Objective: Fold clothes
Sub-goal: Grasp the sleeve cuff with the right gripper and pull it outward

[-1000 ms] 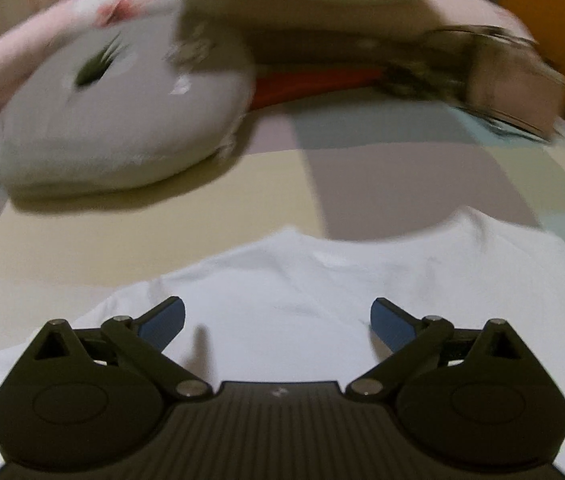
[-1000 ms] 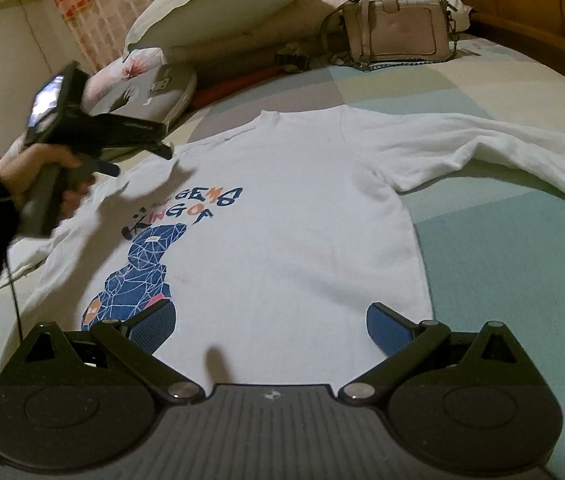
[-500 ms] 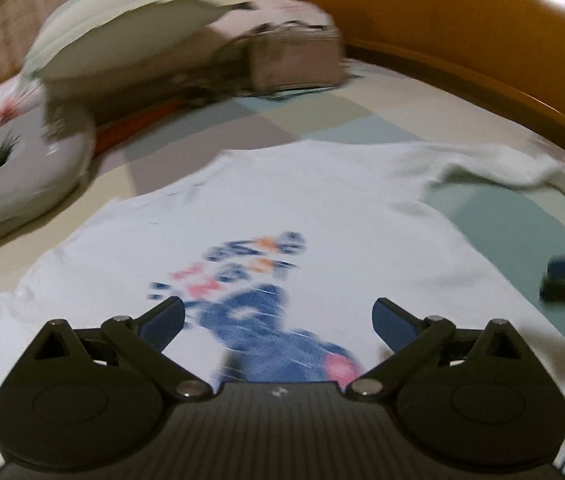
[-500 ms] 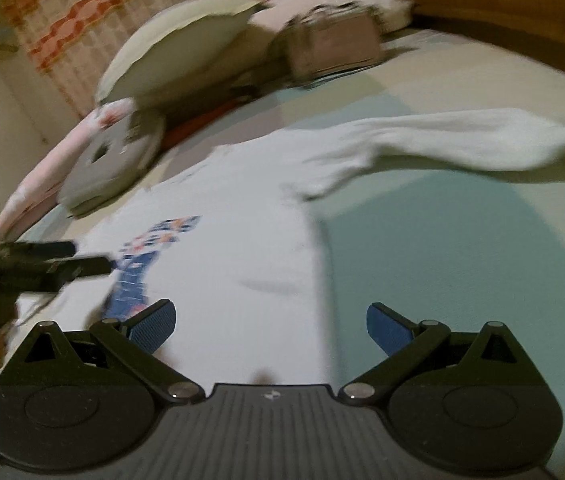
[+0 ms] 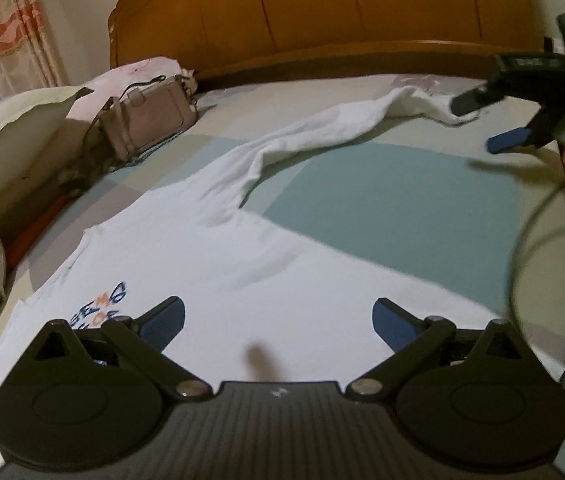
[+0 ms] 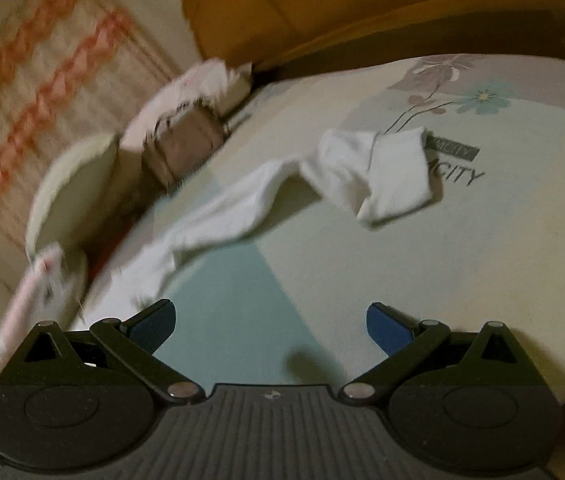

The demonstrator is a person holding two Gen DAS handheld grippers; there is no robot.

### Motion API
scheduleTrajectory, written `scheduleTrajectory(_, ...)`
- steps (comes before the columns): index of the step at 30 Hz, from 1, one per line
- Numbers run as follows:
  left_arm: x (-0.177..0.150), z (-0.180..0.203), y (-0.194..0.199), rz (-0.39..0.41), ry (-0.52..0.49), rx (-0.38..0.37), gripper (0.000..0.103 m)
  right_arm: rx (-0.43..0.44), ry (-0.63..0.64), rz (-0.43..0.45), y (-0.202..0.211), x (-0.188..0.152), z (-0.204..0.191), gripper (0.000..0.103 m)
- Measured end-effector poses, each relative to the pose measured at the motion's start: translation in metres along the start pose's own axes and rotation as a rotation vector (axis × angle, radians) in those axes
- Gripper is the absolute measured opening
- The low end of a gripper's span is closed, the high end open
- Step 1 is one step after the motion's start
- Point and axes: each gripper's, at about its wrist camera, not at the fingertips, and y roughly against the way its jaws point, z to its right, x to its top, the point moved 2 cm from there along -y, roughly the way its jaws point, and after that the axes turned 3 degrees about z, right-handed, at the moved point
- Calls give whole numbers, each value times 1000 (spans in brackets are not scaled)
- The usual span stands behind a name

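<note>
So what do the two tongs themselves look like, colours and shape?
Both match: the left tongs and right tongs have a ribbed dark grey body, black linkage arms with silver pivot pins, round black side discs, and blue pads on the fingertips. In the left view the right tongs trail a thin dark cable.

Light: dim, warm on my feeds | Blur: right wrist view smeared, left mostly sharp | Edges: fisheye bending, dark corners
</note>
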Motion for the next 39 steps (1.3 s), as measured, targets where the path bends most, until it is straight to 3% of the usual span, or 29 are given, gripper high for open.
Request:
scheduleTrajectory(6,3,-9,-4,12,61,14,100,44,-178,39,-10,31,31,103)
scheduleTrajectory(15,3,-7,-7,21,60,22,100,-45,-206,160,-35,62,45,103)
scheduleTrajectory(17,3,-9,-7,20,66,26,100,-49,-206,180,-37,67,49,98)
scheduleTrajectory(19,2,-9,-8,15,62,30,100,-75,-217,198,-37,71,56,73)
scheduleTrajectory(20,2,-9,-8,12,51,34,100,-82,-231,201,-37,73,63,65)
scheduleTrajectory(21,1,-9,-8,9,42,39,100,-87,-247,202,-37,75,71,49)
scheduleTrajectory(22,1,-9,-8,9,34,43,100,-100,-250,195,-38,78,76,26)
scheduleTrajectory(23,1,-9,-8,8,27,48,100,-116,-248,185,-40,80,82,11)
scheduleTrajectory(24,0,-10,-8,8,23,52,100,-122,-243,181,-40,82,85,8)
scheduleTrajectory(39,2,-23,-2,25,60,73,100,-299,45,288,-10,139,70,10)
